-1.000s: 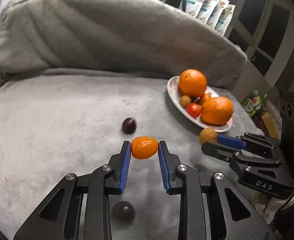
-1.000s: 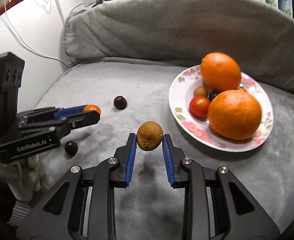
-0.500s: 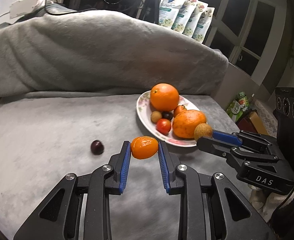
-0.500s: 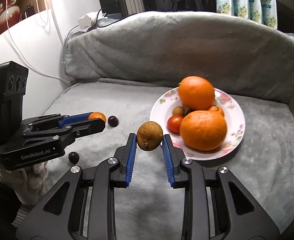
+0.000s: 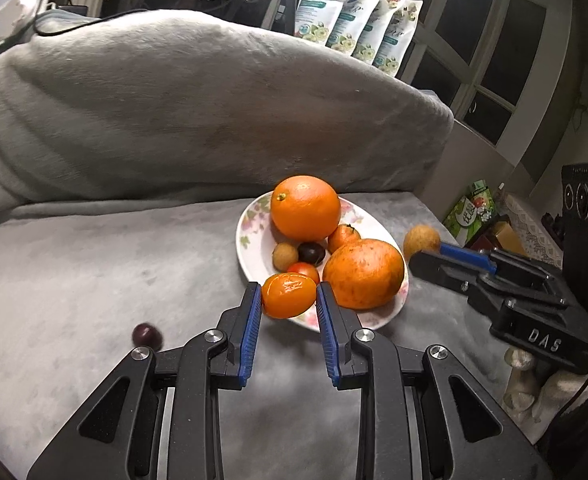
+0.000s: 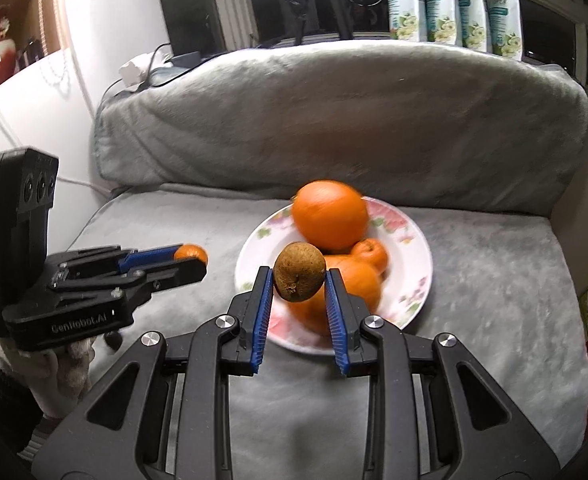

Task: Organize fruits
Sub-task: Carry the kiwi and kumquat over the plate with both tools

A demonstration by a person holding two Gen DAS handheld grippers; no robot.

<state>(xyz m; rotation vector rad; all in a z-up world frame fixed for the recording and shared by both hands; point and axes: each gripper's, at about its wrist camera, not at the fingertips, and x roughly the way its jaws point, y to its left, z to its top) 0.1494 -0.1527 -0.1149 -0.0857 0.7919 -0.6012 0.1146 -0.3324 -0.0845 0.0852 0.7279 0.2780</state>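
You have carried both fruits closer to the plate since a second ago. Your left gripper clamps the small orange fruit at the plate's near rim. Your right gripper pinches the brown fruit just before the plate. A dark plum lies on the grey blanket, well left of the plate.
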